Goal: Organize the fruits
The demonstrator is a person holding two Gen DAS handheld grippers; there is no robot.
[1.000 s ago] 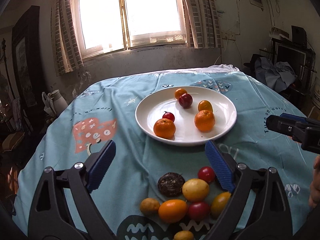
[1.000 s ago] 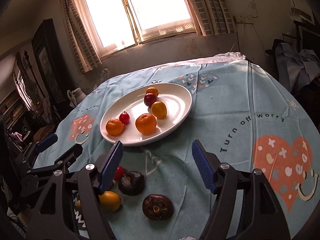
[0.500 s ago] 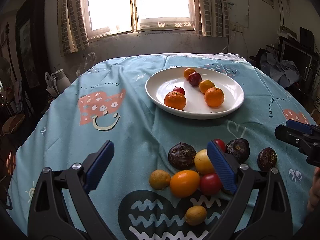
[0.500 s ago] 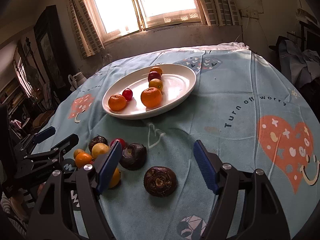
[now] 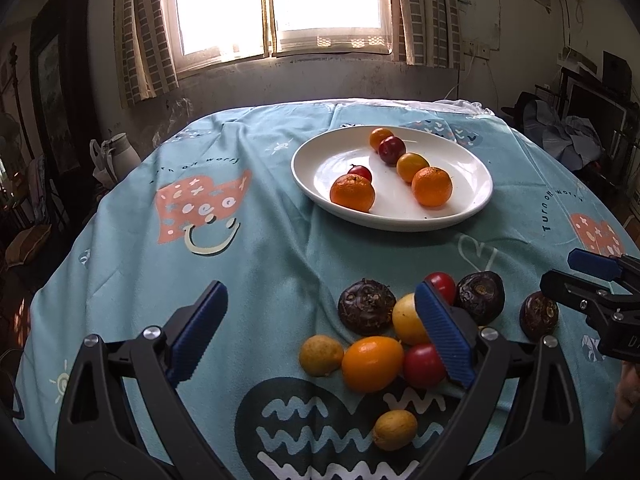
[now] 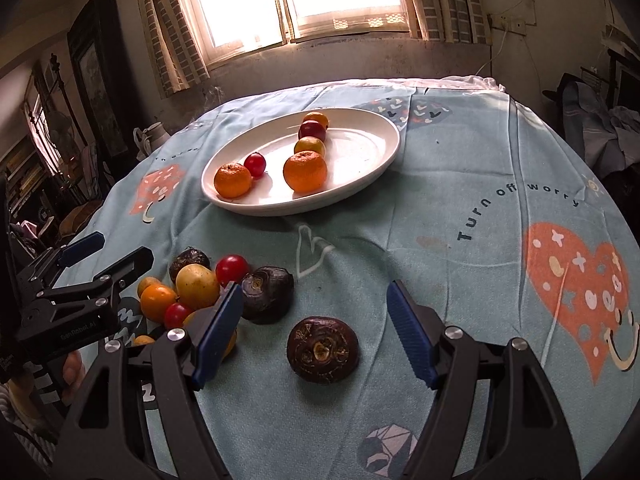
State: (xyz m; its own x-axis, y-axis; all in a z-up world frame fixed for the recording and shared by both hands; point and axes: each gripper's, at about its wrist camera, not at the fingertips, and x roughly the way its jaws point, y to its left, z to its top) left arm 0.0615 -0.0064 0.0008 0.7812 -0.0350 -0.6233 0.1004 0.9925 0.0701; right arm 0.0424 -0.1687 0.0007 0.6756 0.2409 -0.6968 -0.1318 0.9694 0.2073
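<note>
A white plate (image 5: 320, 160) (image 6: 360, 168) on the blue tablecloth holds two tangerines (image 5: 353, 193) (image 6: 305, 171), cherry tomatoes and other small fruits. A loose pile of fruit lies nearer: an orange fruit (image 5: 372, 363), a yellow one (image 5: 406, 318), red tomatoes (image 5: 424, 365) and dark water chestnuts (image 5: 367, 306) (image 6: 267, 294). My left gripper (image 5: 320, 330) is open and empty above the cloth, just left of the pile. My right gripper (image 6: 316, 330) is open and empty, with one dark chestnut (image 6: 322, 349) lying between its fingers' line.
The round table's cloth (image 5: 200, 200) drops off at the edges. A white jug (image 5: 120, 154) stands off the table at the left. A window is behind, and clutter lies at the right (image 5: 576, 140).
Both grippers have pulled back from the plate and lowered toward the near fruit pile. The pile and the dark chestnuts now sit larger in view. Both stay open.
</note>
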